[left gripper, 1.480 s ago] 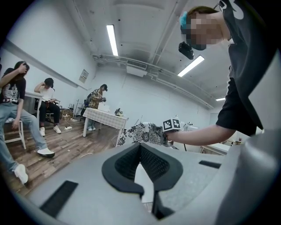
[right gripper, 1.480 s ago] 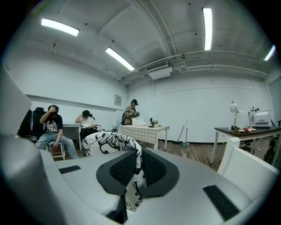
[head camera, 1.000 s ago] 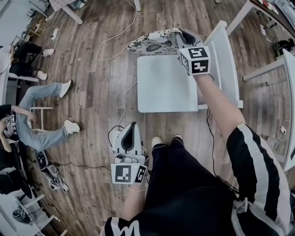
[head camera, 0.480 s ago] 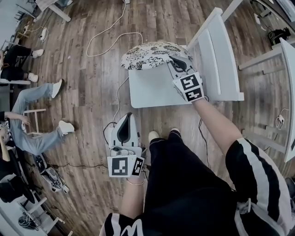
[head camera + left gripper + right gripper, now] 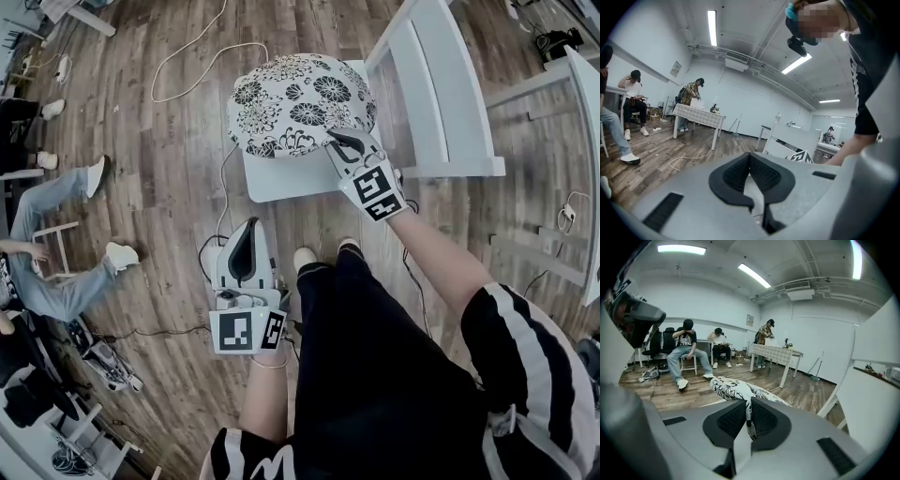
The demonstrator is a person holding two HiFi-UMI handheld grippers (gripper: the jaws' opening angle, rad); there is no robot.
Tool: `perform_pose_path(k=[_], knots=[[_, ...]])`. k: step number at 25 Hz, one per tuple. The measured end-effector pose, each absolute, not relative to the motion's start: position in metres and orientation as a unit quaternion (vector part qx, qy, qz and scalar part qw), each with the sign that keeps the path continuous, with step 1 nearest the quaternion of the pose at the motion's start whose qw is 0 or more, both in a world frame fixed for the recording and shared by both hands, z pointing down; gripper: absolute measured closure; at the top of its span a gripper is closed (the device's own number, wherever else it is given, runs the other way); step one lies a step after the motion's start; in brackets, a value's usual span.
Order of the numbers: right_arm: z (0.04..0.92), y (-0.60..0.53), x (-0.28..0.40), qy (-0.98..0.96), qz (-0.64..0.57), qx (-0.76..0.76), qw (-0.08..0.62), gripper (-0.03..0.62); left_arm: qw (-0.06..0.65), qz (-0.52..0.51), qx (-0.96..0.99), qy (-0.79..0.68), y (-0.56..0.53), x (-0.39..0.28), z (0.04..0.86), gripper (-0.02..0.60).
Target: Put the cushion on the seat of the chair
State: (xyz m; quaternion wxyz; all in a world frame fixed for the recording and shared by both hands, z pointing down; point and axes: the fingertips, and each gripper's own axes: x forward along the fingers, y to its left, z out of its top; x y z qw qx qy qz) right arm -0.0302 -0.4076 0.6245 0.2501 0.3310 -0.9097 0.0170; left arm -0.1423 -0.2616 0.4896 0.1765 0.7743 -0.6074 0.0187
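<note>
A round cushion (image 5: pixel 300 98) with a black-and-white flower print lies over the white chair seat (image 5: pixel 281 180) and covers most of it. My right gripper (image 5: pixel 339 141) is shut on the cushion's near edge. In the right gripper view the printed fabric (image 5: pixel 736 390) runs between the pads of that gripper (image 5: pixel 749 420). My left gripper (image 5: pixel 242 253) hangs lower, near the person's legs and away from the chair. Its jaws (image 5: pixel 750 157) meet at the tips with nothing between them. The chair's backrest (image 5: pixel 427 84) stands to the right of the seat.
A white cable (image 5: pixel 187 56) snakes over the wooden floor beyond the chair. A seated person's legs (image 5: pixel 56 272) stretch out at the left. White furniture legs (image 5: pixel 553 84) stand at the right. A table with a checked cloth (image 5: pixel 776 352) and several people are further off.
My right gripper has brought the cushion nearer and lower, from the seat's far edge to over the seat, and the cushion now lies flatter. My left gripper has sunk a little.
</note>
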Motion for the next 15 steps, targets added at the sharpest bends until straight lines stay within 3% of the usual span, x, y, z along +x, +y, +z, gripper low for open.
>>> perform_pose_path(k=[15], knots=[[0.691, -0.364, -0.033, -0.912, -0.009, 0.273, 0.307, 0.563, 0.197, 0.019, 0.789, -0.581, -0.257, -0.123, 0.543, 0.578]])
